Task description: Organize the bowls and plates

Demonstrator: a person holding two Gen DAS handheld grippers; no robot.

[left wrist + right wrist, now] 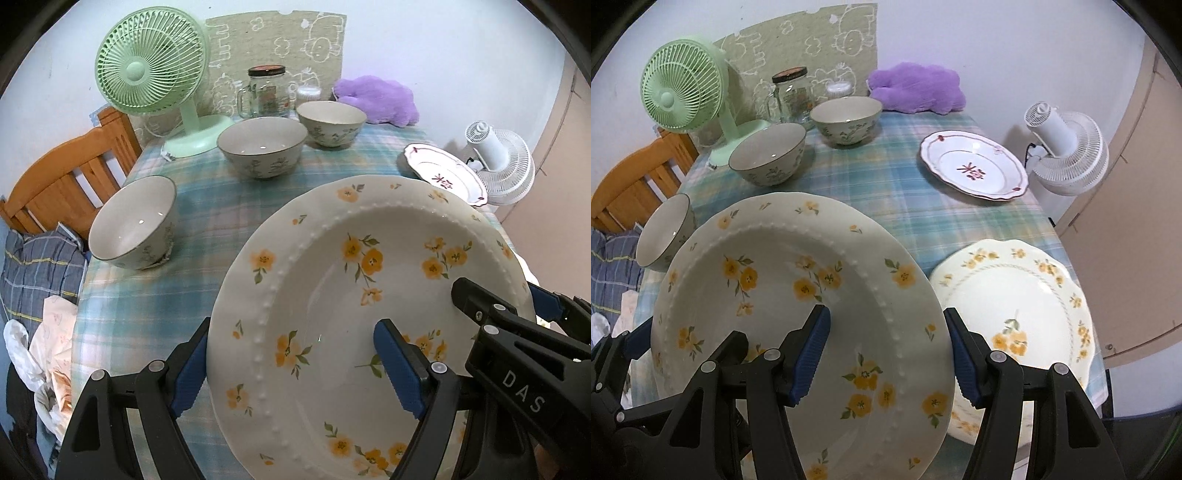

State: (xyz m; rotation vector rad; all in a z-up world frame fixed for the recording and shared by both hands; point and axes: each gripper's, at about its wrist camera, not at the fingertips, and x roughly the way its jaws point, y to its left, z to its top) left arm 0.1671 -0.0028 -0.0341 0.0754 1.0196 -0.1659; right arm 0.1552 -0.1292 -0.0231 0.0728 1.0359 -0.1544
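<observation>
Above the plaid table [886, 192], both grippers' fingers [812, 350] on the yellow-flowered plate [783, 295].

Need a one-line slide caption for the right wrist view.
Both hand-held grippers grip a yellow-flowered plate by opposite rims, above a checked tablecloth with three bowls and two other plates.

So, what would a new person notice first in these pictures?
First the big yellow-flowered plate, held up tilted near the cameras, with the left tongs on its left rim and the right tongs on its right rim. Behind it, three bowls stand on the checked tablecloth, beside a green fan.
</observation>
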